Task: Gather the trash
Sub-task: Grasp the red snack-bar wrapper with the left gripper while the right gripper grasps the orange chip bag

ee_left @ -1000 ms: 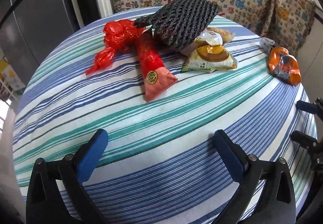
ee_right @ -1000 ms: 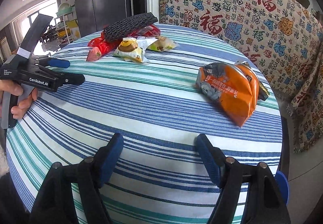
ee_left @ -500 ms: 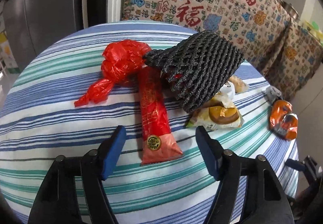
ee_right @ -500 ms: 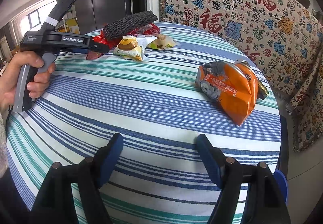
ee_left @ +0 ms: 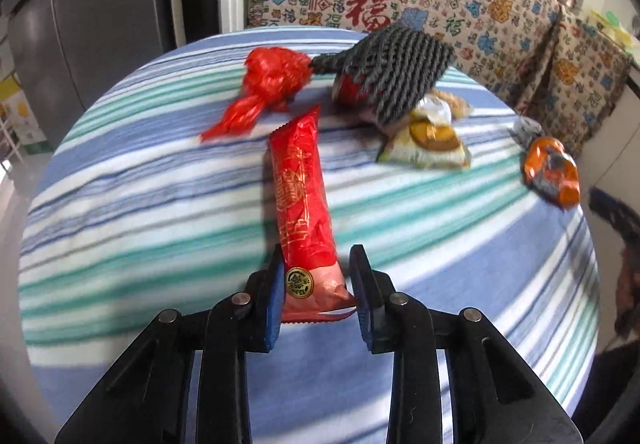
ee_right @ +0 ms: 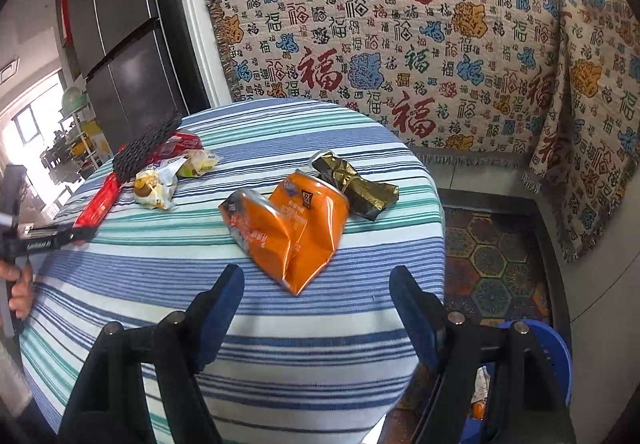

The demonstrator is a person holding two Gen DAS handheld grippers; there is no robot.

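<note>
Between the blue pads of my left gripper [ee_left: 316, 284] is the near end of a long red wrapper [ee_left: 300, 184]. The jaws are closing, and the wrapper stays sharp while the table blurs, so it moves with the gripper. Behind it lie a knotted red plastic bag [ee_left: 272, 80], a black foam net [ee_left: 392, 72] and a yellow-white snack packet [ee_left: 428, 144]. My right gripper [ee_right: 316, 284] hangs open just short of a crumpled orange bag [ee_right: 288, 228], with nothing between its pads. A gold-and-black wrapper [ee_right: 352, 184] lies behind the orange bag.
Everything rests on a round table with a blue, green and white striped cloth [ee_left: 160, 204]. A blue bin [ee_right: 548, 340] stands on the floor at the table's right. A patterned cloth [ee_right: 400, 44] hangs behind and a dark fridge [ee_right: 128, 64] stands at the back left.
My left gripper went forward to the red wrapper, narrowed onto its near end and drew it out from the pile. My right gripper moved up to the orange bag, still open.
</note>
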